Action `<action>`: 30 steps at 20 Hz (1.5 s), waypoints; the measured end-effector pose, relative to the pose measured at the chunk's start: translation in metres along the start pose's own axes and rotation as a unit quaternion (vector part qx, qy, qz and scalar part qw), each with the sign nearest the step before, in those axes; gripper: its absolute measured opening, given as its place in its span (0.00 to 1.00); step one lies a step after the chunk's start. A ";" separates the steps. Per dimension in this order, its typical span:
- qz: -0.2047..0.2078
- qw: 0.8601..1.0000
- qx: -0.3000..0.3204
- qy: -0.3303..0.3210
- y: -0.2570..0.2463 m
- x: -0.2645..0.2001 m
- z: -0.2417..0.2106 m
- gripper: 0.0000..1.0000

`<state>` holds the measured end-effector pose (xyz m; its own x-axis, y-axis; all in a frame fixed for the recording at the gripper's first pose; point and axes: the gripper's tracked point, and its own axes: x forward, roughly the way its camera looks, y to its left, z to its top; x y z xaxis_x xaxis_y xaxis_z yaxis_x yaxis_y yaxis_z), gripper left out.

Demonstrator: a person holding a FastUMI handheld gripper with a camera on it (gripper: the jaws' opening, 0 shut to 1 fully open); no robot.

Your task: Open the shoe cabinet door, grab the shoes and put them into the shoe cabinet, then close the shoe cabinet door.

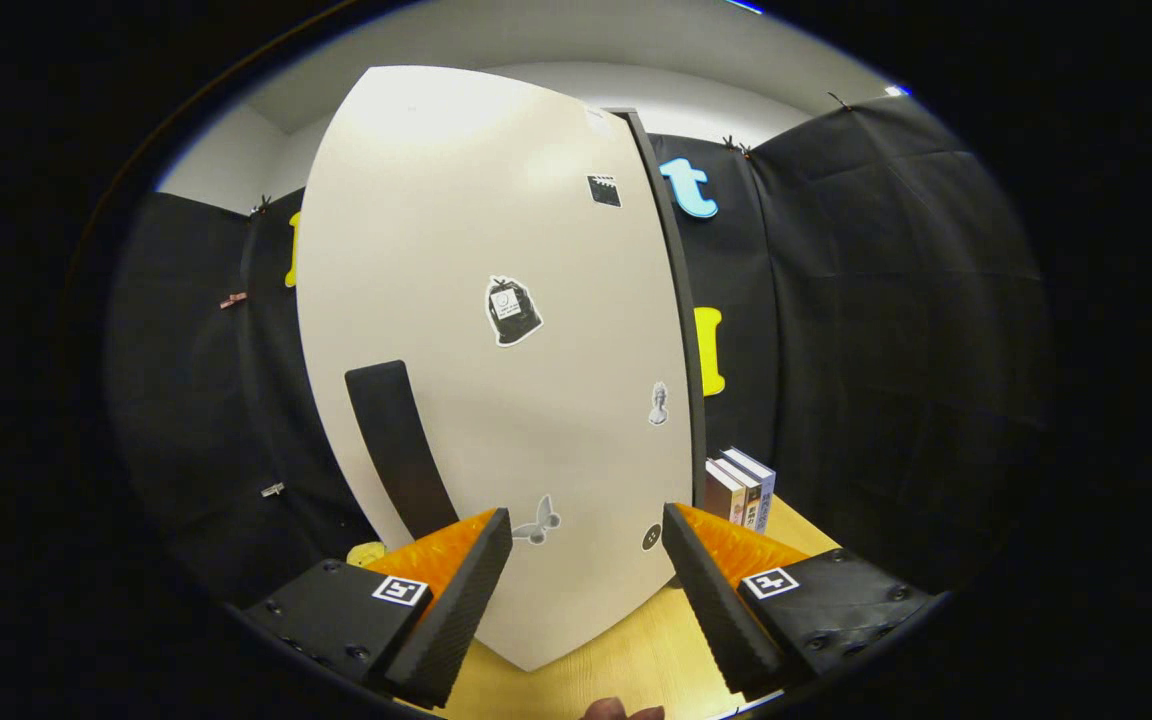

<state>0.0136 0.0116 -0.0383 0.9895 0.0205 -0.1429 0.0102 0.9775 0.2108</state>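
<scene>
One tall cream-white shoe cabinet door [496, 350] with a flat smooth face stands right in front of the tongs [586, 560], and it looks shut, its face flush against the dark edge strip [671, 300] on its right. A long black bar handle [398, 450] sits low on the door's left side, just ahead of the left finger, and a few small stickers [513, 311] are dotted over the panel. The tongs are spread wide with nothing between the fingers, hanging over the pale wooden bench [626, 660] that the cabinet stands on. Some upright books [739, 487] sit by the cabinet's right side, near the bench's far right edge. No clue where the shoes are. There's a little yellow thing [367, 552] peeking out behind the left finger, too hidden to tell what it is. Honestly, a closed door plus free tongs fits two stages: door waiting to be pulled open, or shoes already inside and door pushed closed again. Can't call it from this.
</scene>
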 end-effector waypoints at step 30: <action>0.037 0.990 -0.099 -0.095 0.013 -0.004 0.040 0.98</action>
<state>0.0156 0.0159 0.0040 0.9959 0.0720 0.0542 -0.0730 0.9972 0.0178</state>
